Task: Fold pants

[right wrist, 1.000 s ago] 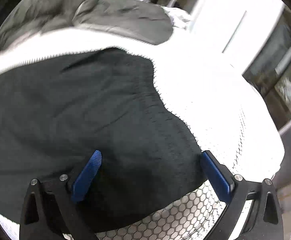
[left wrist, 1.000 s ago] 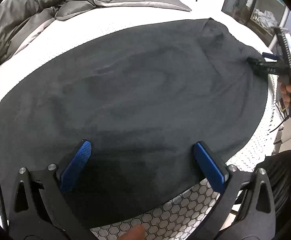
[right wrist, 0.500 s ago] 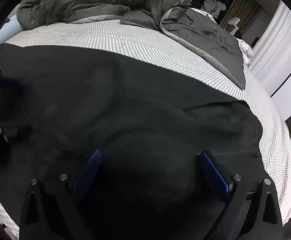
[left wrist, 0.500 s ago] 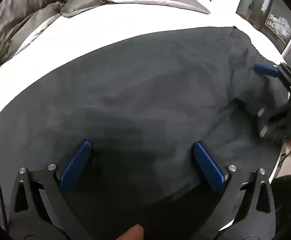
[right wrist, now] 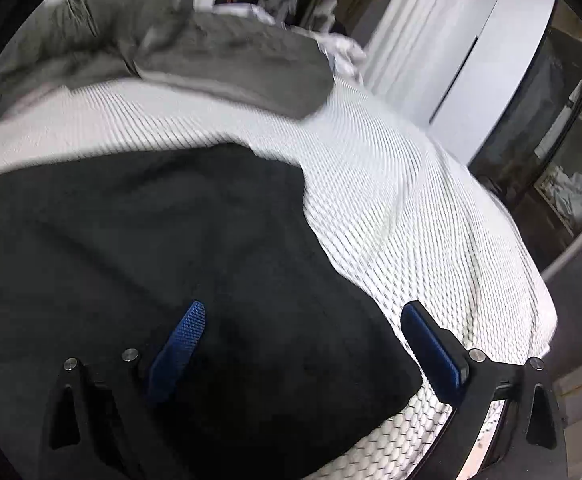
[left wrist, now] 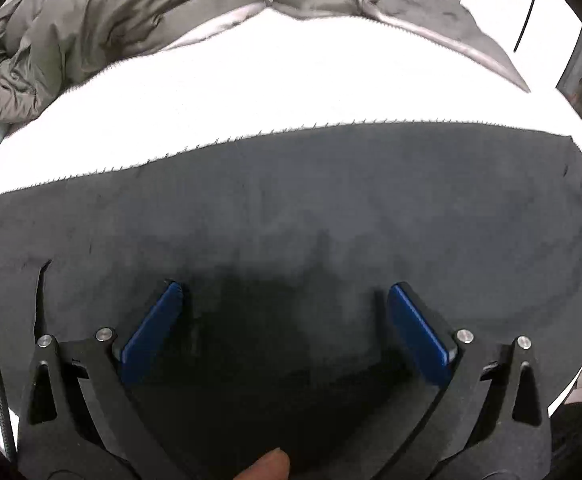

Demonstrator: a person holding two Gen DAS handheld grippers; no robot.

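Left gripper (left wrist: 283, 300) jaws apart, nothing held, over black pants (left wrist: 331, 208). Right gripper (right wrist: 303, 320) also spread wide, above the pants' right edge. Pants lie flat on white bed (right wrist: 411, 208); grey duvet (left wrist: 111, 28) bunched far side.

I see a bed (left wrist: 291, 80) with a white, honeycomb-textured cover. Black pants (left wrist: 311, 208) lie spread flat across its near part, reaching the near edge. A rumpled grey-green duvet (left wrist: 91, 28) is heaped along the far side, apart from the pants.
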